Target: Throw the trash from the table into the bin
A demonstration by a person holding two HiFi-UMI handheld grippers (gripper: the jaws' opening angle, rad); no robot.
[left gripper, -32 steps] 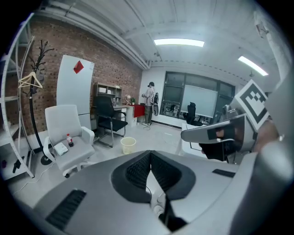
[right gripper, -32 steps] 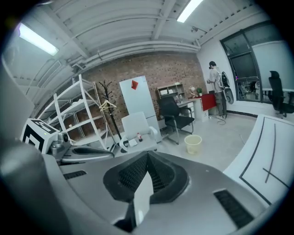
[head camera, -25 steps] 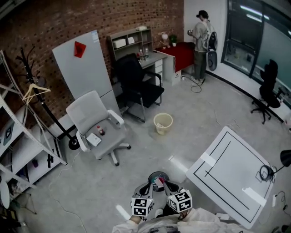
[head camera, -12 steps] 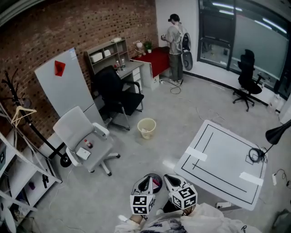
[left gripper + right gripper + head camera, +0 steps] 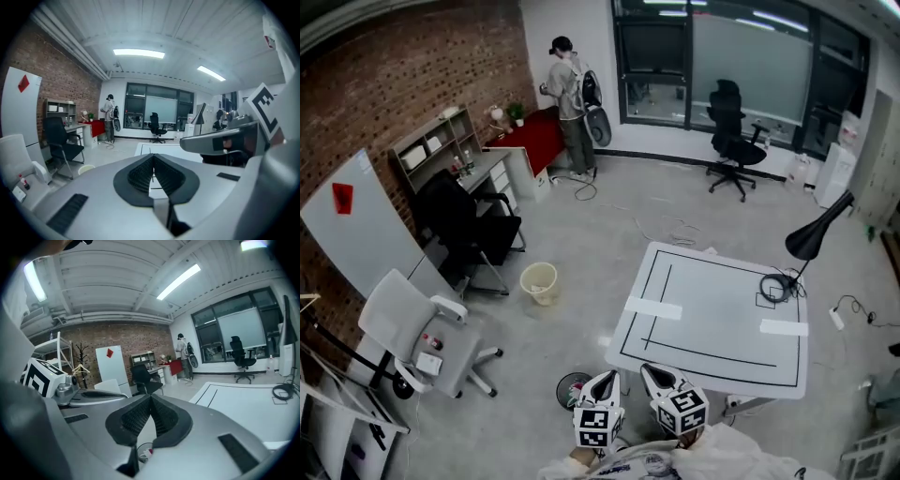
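The dark round bin (image 5: 570, 387) stands on the floor just left of my left gripper (image 5: 604, 379), near the closest corner of the white table (image 5: 712, 309). In the right gripper view a white-and-red scrap (image 5: 146, 453) shows inside its rim, below my jaws. My left gripper and my right gripper (image 5: 652, 374) are both clenched, pads together with nothing between them. The table's near edge runs just ahead of my right gripper. Left of the table lies bare floor, bounded by a cream bucket (image 5: 539, 281), a white chair (image 5: 417, 328) and a black chair (image 5: 469, 220). A black lamp (image 5: 817, 232) leans over the table's far right corner.
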